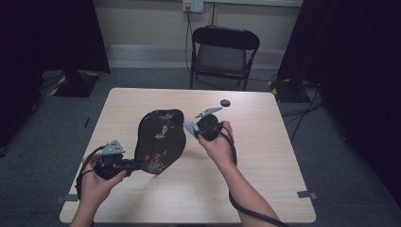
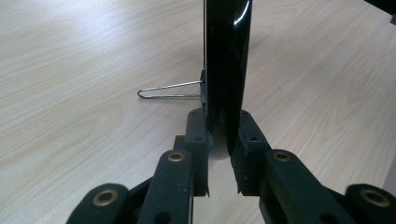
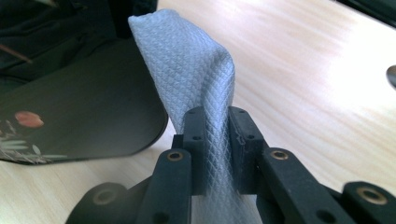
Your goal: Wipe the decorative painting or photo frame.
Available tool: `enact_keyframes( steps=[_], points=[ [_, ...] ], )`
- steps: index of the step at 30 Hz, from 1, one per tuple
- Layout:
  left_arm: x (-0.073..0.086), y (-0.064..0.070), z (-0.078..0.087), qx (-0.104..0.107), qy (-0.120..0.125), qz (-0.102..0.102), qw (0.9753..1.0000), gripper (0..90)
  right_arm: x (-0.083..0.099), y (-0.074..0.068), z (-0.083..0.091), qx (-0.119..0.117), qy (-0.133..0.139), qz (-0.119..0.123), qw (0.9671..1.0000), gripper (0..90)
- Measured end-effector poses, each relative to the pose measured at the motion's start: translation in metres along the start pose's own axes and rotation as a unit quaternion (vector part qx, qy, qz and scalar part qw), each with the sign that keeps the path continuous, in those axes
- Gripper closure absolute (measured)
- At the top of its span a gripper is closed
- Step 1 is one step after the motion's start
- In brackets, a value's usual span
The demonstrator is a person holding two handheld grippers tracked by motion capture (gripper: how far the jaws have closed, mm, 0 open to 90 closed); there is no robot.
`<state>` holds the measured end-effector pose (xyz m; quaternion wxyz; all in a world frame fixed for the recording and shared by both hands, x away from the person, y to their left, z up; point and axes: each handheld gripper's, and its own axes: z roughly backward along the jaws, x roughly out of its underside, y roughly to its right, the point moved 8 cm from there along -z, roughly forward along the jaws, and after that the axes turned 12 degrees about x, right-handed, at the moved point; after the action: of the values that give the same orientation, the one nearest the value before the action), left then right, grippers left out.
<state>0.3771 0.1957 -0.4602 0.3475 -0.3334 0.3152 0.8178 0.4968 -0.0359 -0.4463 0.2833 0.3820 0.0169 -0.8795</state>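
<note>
1. Left gripper is clamped on the near edge of a black lacquer plate with flower art. In the left gripper view the jaws pinch the plate edge-on and it stands upright, with a thin wire stand poking out behind it.
2. Right gripper is clenched on a grey waffle-weave cloth, which bunches up right beside the plate's rim.
3. The plate sits mid-table, with lots of bare wood to the right and in front.
4. There's a small dark disc near the far edge, and a folding chair past it.
</note>
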Motion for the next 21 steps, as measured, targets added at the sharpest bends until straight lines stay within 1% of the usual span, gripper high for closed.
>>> enact_keyframes(
  steps=[10,11,15,16,18,20,21],
  points=[
    [0.000,0.000,0.000,-0.001,0.001,0.001,1.0000,78.7,0.016,-0.009,-0.012,-0.010,-0.011,0.009,0.9999,79.0],
    [0.001,0.000,0.000,0.000,0.000,0.000,1.0000,78.7,0.021,-0.012,-0.016,-0.012,-0.017,0.011,0.9997,79.0],
    [0.001,-0.001,0.000,-0.001,0.002,0.000,1.0000,78.6,0.027,-0.014,-0.021,-0.012,-0.022,0.012,0.9996,79.0],
    [0.001,-0.001,0.001,-0.002,0.000,-0.001,1.0000,78.6,0.031,-0.016,-0.024,-0.015,-0.025,0.011,0.9995,79.0],
    [0.000,0.000,0.000,-0.001,0.001,0.000,1.0000,78.6,0.035,-0.017,-0.026,-0.015,-0.030,0.014,0.9994,79.0],
    [-0.001,0.000,0.000,-0.002,0.003,-0.001,1.0000,78.6,0.040,-0.019,-0.028,-0.009,-0.033,0.021,0.9992,79.0],
    [-0.001,0.000,0.000,-0.002,0.003,-0.001,1.0000,78.6,0.040,-0.019,-0.028,-0.009,-0.033,0.021,0.9992,79.0]
  ],
)
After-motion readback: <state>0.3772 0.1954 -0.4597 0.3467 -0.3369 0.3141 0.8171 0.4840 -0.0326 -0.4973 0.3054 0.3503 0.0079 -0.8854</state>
